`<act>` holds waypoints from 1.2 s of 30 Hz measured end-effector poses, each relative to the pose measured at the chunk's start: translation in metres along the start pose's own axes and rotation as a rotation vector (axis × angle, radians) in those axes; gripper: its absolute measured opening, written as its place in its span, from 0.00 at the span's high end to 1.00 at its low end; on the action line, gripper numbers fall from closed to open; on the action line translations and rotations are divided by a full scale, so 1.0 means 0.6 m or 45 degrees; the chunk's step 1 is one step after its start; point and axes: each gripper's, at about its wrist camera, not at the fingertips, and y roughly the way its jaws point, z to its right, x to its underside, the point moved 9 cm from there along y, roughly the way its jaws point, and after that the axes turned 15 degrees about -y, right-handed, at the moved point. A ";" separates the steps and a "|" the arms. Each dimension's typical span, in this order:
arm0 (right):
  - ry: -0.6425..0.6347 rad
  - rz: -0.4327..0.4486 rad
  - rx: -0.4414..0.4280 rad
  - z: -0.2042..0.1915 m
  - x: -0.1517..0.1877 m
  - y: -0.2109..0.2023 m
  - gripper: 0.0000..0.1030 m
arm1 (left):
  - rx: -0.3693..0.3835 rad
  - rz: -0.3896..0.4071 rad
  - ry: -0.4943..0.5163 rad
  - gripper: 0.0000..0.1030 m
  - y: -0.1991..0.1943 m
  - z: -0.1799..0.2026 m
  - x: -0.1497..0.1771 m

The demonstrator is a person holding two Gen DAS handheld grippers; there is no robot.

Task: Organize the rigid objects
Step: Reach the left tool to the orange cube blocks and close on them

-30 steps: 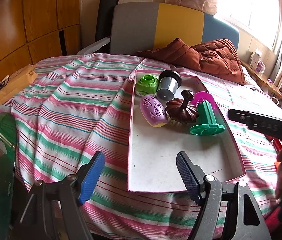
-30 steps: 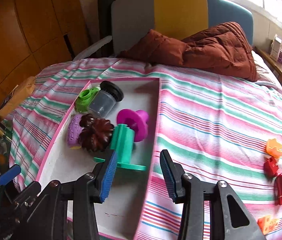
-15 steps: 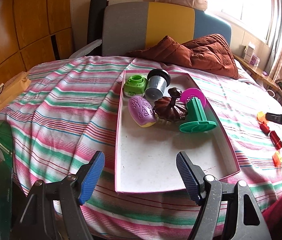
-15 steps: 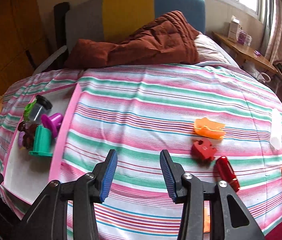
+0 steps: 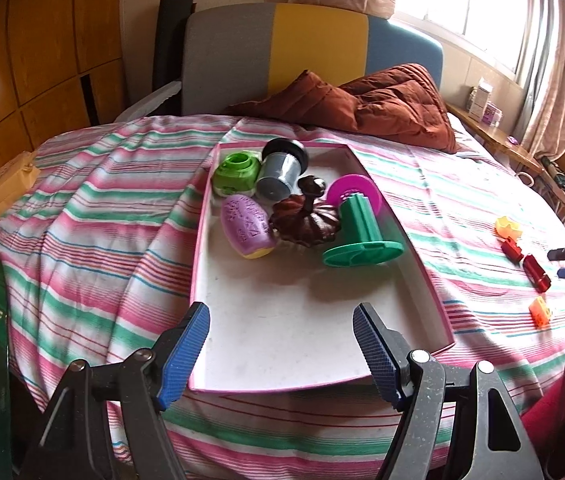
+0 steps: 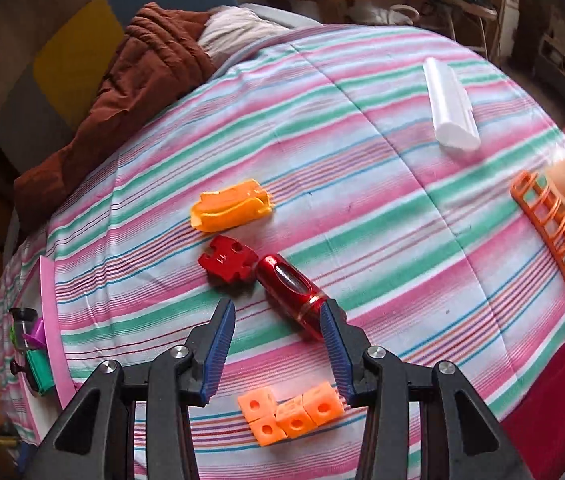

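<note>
1 red block (image 6: 227,259) shows small raised marks, too small to read.

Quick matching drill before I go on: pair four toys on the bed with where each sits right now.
Things:
1. green spool
2. red capsule
3. white tube
4. orange cube cluster

Places:
A. far side of the bedspread, alone
B. inside the pink-rimmed tray
C. nearest the camera, below the right tongs
D. beside the red puzzle piece

Pairs: 1-B, 2-D, 3-A, 4-C
</note>
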 end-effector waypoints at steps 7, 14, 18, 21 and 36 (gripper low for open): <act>0.175 -0.140 0.033 0.023 0.049 0.014 0.57 | 0.060 -0.003 0.009 0.27 -0.001 0.024 -0.004; 0.183 -0.216 0.035 0.013 0.076 0.031 0.56 | 0.110 0.000 0.028 0.27 -0.007 0.046 -0.009; 0.179 -0.243 -0.119 -0.027 0.089 0.041 0.56 | 0.138 -0.006 0.058 0.27 -0.007 0.066 -0.012; 0.143 -0.242 -0.320 -0.080 0.091 0.045 0.56 | 0.169 -0.015 0.098 0.27 -0.007 0.089 -0.011; -0.065 0.095 -0.149 -0.028 0.001 -0.018 0.56 | 0.431 -0.148 0.473 0.27 0.011 0.285 0.051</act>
